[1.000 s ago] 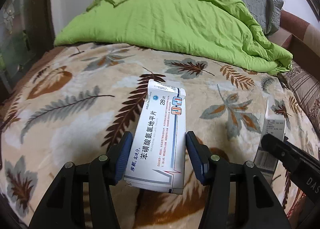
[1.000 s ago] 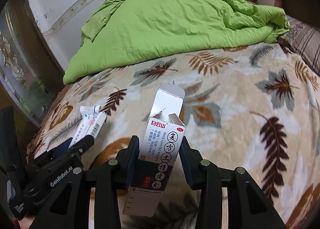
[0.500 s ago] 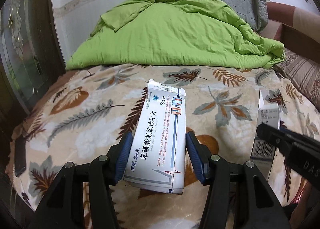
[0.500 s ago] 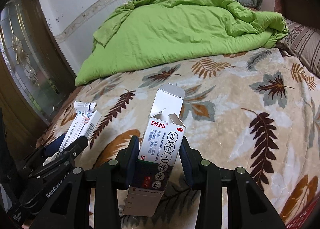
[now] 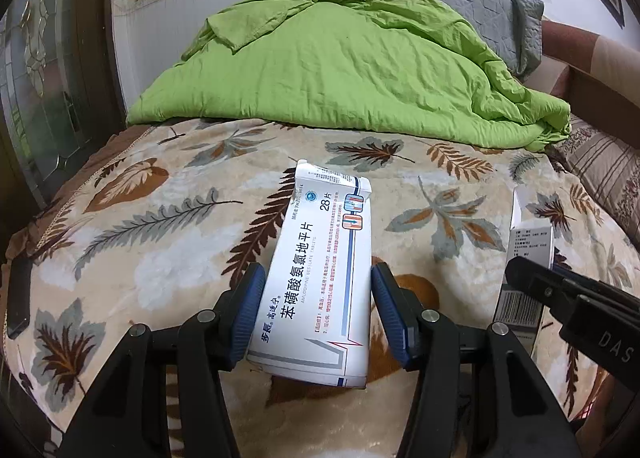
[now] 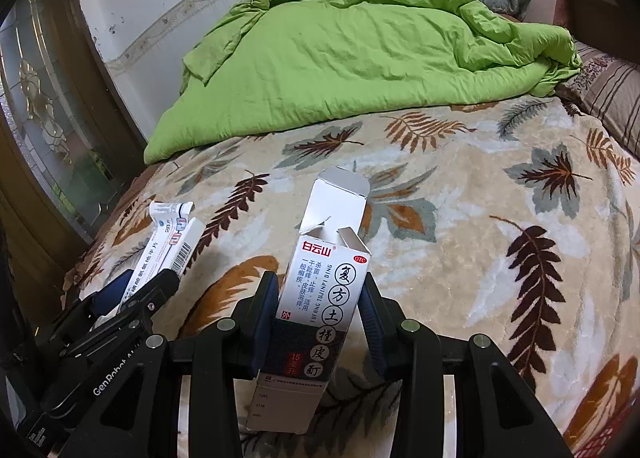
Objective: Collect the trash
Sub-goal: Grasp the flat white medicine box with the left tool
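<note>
My left gripper (image 5: 318, 308) is shut on a white medicine box with blue print (image 5: 320, 270) and holds it above the leaf-patterned blanket (image 5: 160, 242). My right gripper (image 6: 320, 318) is shut on a white and dark medicine box with an open top flap (image 6: 320, 298), also held above the blanket (image 6: 460, 258). The white box and left gripper show at the left of the right wrist view (image 6: 168, 242). The dark box and right gripper show at the right edge of the left wrist view (image 5: 528, 258).
A rumpled green duvet (image 5: 340, 69) lies across the back of the bed, with a grey pillow (image 5: 480, 9) behind it. A striped pillow (image 6: 612, 93) is at the right. A wooden glass-paned door (image 6: 48, 109) stands at the left.
Both grippers have drawn back and risen with their boxes still held. More of the bed, wall and door shows now.
</note>
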`<state>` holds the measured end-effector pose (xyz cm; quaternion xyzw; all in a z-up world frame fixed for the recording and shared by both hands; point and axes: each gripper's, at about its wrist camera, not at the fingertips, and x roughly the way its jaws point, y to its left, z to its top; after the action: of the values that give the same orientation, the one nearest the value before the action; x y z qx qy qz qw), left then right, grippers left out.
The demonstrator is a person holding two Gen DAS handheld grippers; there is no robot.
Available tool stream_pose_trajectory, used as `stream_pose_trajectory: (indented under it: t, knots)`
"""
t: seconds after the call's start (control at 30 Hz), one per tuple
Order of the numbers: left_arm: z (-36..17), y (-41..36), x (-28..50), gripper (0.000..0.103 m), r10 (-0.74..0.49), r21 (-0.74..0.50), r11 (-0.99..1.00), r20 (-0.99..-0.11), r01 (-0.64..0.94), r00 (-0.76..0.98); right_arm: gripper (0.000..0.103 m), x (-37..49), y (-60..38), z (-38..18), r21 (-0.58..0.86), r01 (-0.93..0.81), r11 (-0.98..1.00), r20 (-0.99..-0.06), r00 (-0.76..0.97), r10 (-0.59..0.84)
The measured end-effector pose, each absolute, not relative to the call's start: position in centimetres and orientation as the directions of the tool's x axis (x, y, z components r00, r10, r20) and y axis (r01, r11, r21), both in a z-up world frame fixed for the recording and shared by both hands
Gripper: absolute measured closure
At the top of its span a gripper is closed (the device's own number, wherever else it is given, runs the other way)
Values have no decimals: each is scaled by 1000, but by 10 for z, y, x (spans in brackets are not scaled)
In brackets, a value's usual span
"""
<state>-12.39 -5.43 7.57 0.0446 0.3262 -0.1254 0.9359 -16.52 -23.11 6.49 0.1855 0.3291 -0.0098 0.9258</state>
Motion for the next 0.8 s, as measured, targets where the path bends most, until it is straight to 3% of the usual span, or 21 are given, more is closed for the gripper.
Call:
stream_pose_trajectory:
  t: [0.8]
  knots:
    - [74, -61, -118, 49, -218, 1, 961, -616, 277, 757, 60, -157, -238, 57, 377, 162, 912, -621, 775, 119]
